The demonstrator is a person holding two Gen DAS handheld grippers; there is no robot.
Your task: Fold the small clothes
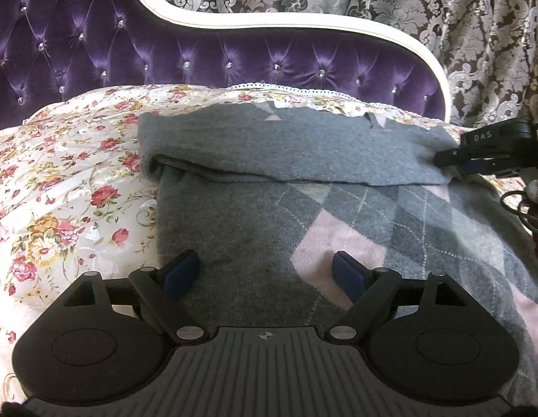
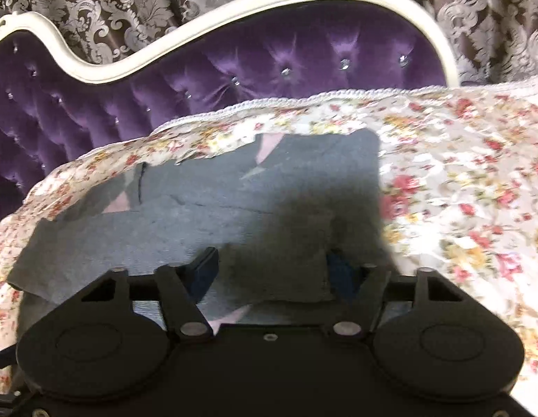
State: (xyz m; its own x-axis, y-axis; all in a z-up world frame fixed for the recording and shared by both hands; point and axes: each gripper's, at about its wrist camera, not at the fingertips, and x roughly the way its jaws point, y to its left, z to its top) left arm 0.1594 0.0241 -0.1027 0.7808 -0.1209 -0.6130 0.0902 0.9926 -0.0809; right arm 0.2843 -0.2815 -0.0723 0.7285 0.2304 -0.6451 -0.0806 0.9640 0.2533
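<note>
My left claw point(image 1: 267, 272) hangs wide open over the argyle sweater point(image 1: 269, 208) on the floral bedspread point(image 1: 60, 180). My right claw point(image 2: 272, 269), also spread and empty, sits nearer its folded flap, which runs crosswise.

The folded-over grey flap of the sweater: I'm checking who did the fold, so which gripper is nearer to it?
Right. The right gripper is at the flap's end; the left gripper hovers open over the argyle body, apart from the flap.
</note>
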